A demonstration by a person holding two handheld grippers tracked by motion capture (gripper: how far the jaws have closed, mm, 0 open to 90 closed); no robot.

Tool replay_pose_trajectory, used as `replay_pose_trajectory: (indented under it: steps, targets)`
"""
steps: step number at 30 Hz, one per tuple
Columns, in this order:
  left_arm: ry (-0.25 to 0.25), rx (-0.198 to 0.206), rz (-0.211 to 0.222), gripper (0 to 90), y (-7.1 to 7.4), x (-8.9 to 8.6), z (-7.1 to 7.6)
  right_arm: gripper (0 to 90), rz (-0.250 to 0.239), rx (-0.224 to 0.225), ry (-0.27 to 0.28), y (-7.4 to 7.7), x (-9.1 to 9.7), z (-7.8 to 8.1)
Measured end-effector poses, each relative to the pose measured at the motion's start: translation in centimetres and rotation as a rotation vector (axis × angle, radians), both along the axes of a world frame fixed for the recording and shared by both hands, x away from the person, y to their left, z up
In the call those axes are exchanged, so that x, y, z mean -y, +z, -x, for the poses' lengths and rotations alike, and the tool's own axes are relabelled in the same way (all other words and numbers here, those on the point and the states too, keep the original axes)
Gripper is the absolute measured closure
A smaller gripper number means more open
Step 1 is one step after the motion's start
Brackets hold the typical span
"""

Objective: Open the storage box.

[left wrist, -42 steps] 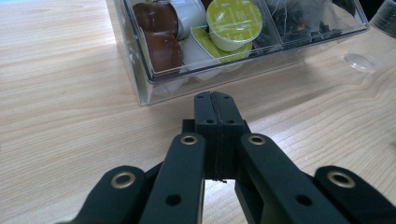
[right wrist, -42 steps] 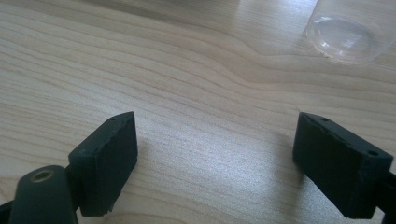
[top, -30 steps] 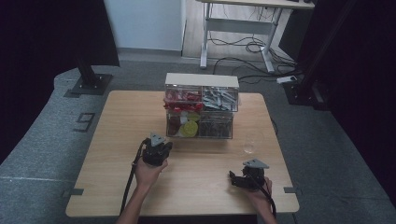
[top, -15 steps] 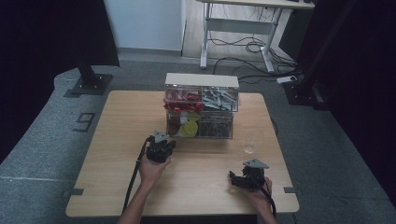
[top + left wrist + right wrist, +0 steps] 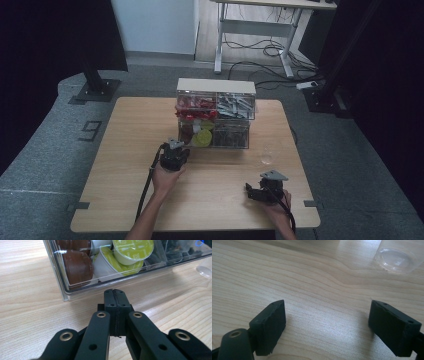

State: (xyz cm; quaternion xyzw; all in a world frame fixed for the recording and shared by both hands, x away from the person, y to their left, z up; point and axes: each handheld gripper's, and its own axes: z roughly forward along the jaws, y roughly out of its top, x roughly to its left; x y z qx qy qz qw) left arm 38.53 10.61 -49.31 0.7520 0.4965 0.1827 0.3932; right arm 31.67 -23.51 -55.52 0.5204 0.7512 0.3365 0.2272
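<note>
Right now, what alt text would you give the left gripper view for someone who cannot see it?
The left gripper, its two black jaws pressed shut on nothing, points at the front of a clear plastic drawer on a light wooden table. Inside lie brown coffee capsules and white capsules with lime-green lids.

clear cup (image 5: pixel 398 255) cut off at top edge, organizer box (image 5: pixel 105 267) cropped

The high view is dim and soft, with black curtains swallowing both sides and the worktop (image 5: pixel 125 165) evenly lit from above. Both gripper views are brighter (and sharper on the wood grain). Glare streaks the clear box (image 5: pixel 58 277); soft shadows pool under the jaws.
</note>
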Motion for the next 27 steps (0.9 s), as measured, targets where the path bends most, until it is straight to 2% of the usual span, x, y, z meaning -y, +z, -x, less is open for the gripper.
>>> replay_pose_trajectory:
  steps: [10, 14, 27]
  targets:
    - [0.000, -0.033, -0.006, 90.0, -1.0, 0.4, -1.0, 14.7, -0.001, 0.000, 0.000, 0.0, 0.0, 0.0]
    - [0.006, -0.033, -0.013, 90.0, -1.1, 0.6, -1.5, 14.7, -0.001, 0.000, 0.000, 0.0, 0.0, 0.0]
    - [0.007, -0.031, 0.000, 90.0, -0.6, 0.6, -1.5, 15.0, -0.001, 0.000, 0.001, 0.0, 0.0, 0.0]
